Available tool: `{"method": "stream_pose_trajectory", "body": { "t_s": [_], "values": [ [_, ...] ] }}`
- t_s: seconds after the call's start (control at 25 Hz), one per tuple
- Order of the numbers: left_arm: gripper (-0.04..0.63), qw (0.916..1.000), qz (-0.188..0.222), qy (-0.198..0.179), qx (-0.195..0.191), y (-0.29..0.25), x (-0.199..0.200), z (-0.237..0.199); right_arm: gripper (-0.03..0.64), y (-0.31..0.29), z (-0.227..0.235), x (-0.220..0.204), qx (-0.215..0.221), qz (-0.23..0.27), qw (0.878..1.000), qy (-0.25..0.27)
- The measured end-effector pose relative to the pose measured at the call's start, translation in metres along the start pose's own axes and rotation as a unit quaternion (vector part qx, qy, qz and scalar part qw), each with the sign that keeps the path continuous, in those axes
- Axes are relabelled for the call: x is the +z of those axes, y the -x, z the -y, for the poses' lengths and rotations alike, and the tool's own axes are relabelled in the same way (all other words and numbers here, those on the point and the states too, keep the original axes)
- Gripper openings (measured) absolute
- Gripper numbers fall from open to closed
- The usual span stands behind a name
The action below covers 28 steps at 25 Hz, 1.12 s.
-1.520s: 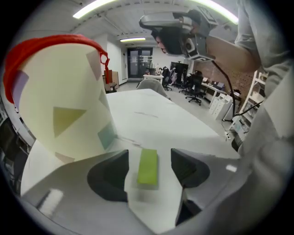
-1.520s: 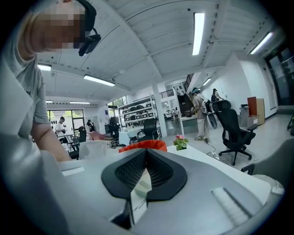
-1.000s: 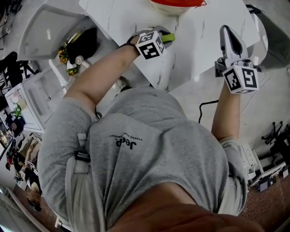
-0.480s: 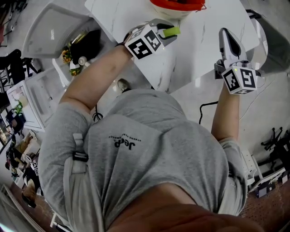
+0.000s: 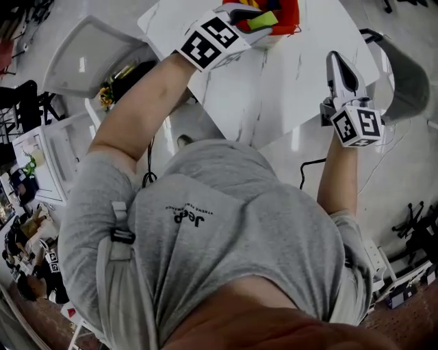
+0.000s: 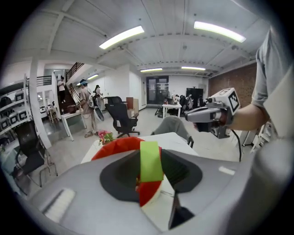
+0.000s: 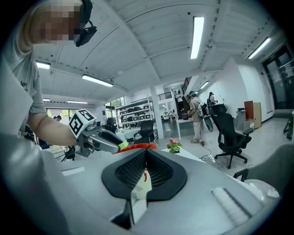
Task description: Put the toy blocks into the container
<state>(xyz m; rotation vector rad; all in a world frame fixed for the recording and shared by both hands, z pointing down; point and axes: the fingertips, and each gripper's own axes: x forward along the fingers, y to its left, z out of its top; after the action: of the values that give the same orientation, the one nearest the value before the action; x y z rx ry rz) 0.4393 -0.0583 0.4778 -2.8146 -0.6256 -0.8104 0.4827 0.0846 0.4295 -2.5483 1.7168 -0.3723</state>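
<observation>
The lime-green toy block sat pinched between the jaws of the left gripper, held in the air with its long side upright. In the head view that gripper was at the near rim of the red container, which stood at the far edge of the white marble table. In the left gripper view the container's red rim showed directly behind and below the block.

The step in hand looked like the carry. 1 block was gripped and had reached the container, but it was not yet released.

The right gripper hung over the table's right part, well apart from the container. Its jaws were together with nothing between them.

The next move likely called for bringing the block fully over the opening. The left jaws would then part so it dropped inside and did not catch the rim.
</observation>
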Motion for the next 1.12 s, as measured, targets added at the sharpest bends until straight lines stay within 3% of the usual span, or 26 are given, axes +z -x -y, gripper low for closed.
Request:
{"method": "stream_pose_trajectory", "body": {
  "t_s": [0.32, 0.64, 0.72, 0.76, 1.12],
  "values": [
    [0.196, 0.9993, -0.023, 0.008, 0.029, -0.022, 0.021, -0.041, 0.005, 0.003, 0.008, 0.017, -0.006, 0.006, 1.0, 0.004],
    [0.205, 0.9978, -0.057, 0.013, 0.031, -0.042, 0.007, -0.053, 0.005, 0.002, 0.018, 0.018, -0.014, 0.005, 1.0, 0.001],
    [0.337, 0.9977, -0.058, 0.024, 0.025, -0.048, 0.004, -0.055, 0.005, 0.0, 0.02, 0.016, -0.012, 0.004, 1.0, -0.002],
    [0.37, 0.9977, -0.056, 0.03, 0.023, -0.049, 0.003, -0.055, 0.005, -0.001, 0.02, 0.015, -0.012, 0.004, 1.0, -0.003],
    [0.379, 0.9978, -0.043, 0.038, 0.032, -0.034, 0.004, -0.055, 0.004, -0.004, 0.016, 0.014, -0.009, 0.001, 1.0, -0.001]
  ]
}}
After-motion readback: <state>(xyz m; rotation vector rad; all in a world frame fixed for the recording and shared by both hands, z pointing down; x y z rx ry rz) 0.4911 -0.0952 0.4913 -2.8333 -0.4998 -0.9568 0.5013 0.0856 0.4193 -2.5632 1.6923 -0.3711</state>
